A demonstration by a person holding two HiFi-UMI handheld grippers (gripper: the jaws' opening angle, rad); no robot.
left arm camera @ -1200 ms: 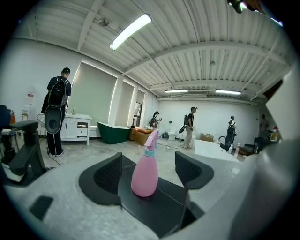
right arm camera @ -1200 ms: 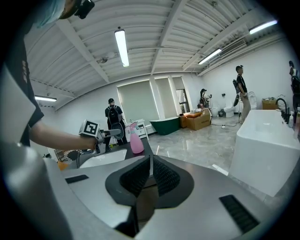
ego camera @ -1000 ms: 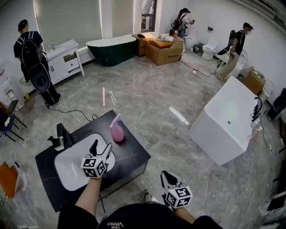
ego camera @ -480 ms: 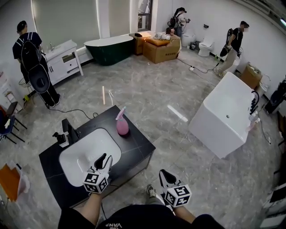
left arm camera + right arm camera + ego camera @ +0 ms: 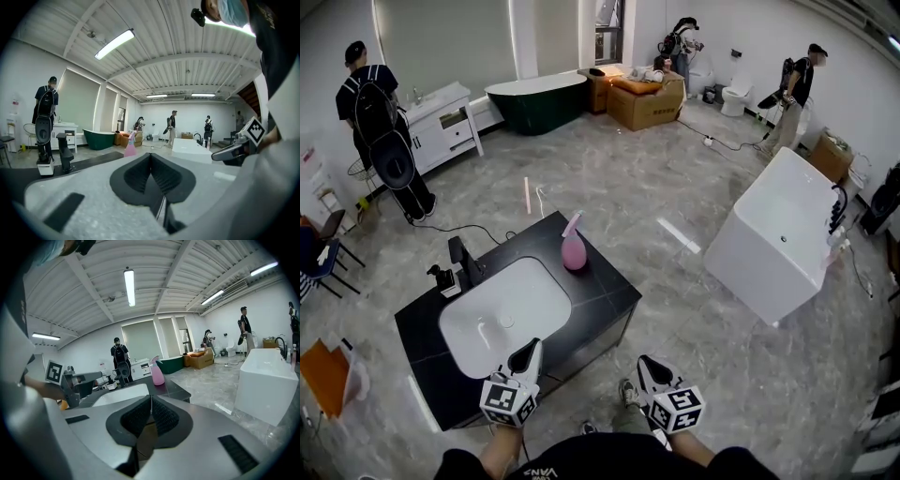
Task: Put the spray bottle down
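I am looking down through the head view at the pink plastic spray bottle (image 5: 574,251), which is standing upright on the black rectangular countertop (image 5: 609,292). It is sitting near the far edge, just beyond the white oval sink basin (image 5: 502,314), and well apart from both tools. Nothing is touching it.

The left gripper (image 5: 530,352) is hovering at the counter's near edge, beside the basin. The right gripper (image 5: 649,367) is hanging off the near corner, over the grey marbled floor (image 5: 675,187). From this steep angle I am not getting a clean read of either pair of jaws.

The gripper views are settling that. The left gripper view is showing its two ribbed black pads meeting in one thin seam, with nothing between them. The right gripper view is showing the same, with pads lying flat against each other and gripping nothing.

Those low views are also giving me the bottle side-on, with its nozzle angling upward. In each of them the other tool's marker cube is poking in at the edge.

Only the head view is laying out the whole room. It is showing the black angular tap (image 5: 467,264) behind the basin and the white freestanding bathtub (image 5: 778,234) off to the right.
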